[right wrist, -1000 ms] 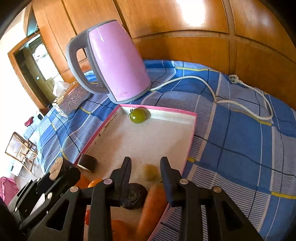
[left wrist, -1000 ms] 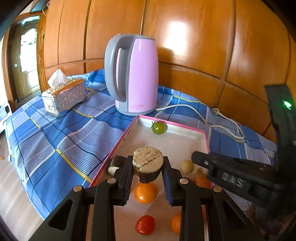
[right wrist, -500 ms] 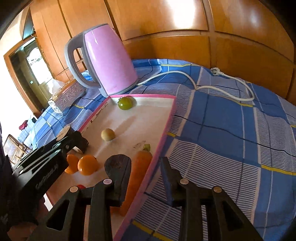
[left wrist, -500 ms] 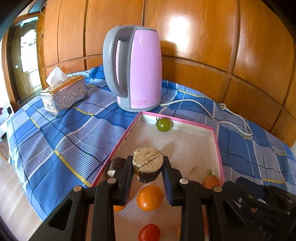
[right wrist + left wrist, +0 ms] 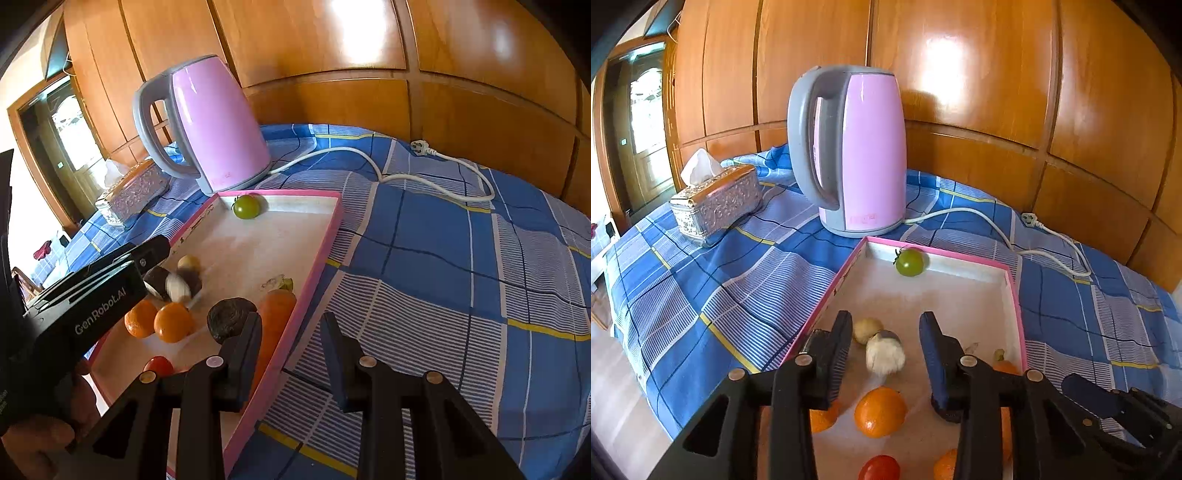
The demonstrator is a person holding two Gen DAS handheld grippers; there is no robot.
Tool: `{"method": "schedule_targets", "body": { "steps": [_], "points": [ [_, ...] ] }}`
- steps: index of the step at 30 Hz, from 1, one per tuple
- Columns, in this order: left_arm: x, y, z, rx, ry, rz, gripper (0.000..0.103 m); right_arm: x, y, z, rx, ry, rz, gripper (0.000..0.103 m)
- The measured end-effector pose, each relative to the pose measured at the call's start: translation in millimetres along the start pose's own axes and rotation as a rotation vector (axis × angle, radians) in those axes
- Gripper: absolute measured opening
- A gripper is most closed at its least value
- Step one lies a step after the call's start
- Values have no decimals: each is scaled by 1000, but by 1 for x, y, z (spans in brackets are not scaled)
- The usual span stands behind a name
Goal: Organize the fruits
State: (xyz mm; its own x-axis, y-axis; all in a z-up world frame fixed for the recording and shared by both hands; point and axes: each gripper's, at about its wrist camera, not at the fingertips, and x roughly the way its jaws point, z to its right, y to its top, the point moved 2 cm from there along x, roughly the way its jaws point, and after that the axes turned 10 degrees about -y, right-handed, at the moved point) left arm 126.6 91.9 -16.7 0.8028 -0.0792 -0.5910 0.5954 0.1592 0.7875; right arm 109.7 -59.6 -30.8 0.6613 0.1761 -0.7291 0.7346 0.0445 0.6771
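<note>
A shallow pink-rimmed tray with a pale floor [image 5: 1013,291] lay on a blue checked tablecloth [image 5: 713,284], its far end just in front of a pink electric kettle with a grey handle [image 5: 860,147]. The kettle's white power cord [image 5: 373,162] trailed off to the right across the cloth. An embossed silver tissue box [image 5: 716,201] stood to the left of the kettle.

The left gripper [image 5: 885,354] hung over the near part of the tray with its fingers spread apart and nothing between them. Below the gap, a blurred, pale, dark-capped fruit [image 5: 885,355] was seen just beside a small beige round fruit [image 5: 866,329]; whether the blurred fruit touched the tray floor could not be told. Nearer lay two oranges [image 5: 880,411] side by side, and nearer again a small red tomato [image 5: 880,468]. A green tomato [image 5: 909,262] sat alone against the far wall of the tray.

The right gripper [image 5: 291,350] was also spread and empty, positioned over the tray's right rim and the cloth beside it. A dark, wrinkled round fruit [image 5: 229,321] rested against its left finger [image 5: 245,350]; whether it adhered there could not be told. An orange carrot [image 5: 275,321] lay along the inside of the right rim.
</note>
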Motion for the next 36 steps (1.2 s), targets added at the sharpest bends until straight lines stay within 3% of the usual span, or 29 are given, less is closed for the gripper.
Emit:
{"method": "schedule_targets", "body": {
  "steps": [33,36],
  "points": [
    [-49,-28,17,17,-13,8,56,-29,-18,8,6,-69,58,36],
    [-53,-31,18,18,-12,10,59,-34,-20,8,4,-83,69,44]
  ]
}}
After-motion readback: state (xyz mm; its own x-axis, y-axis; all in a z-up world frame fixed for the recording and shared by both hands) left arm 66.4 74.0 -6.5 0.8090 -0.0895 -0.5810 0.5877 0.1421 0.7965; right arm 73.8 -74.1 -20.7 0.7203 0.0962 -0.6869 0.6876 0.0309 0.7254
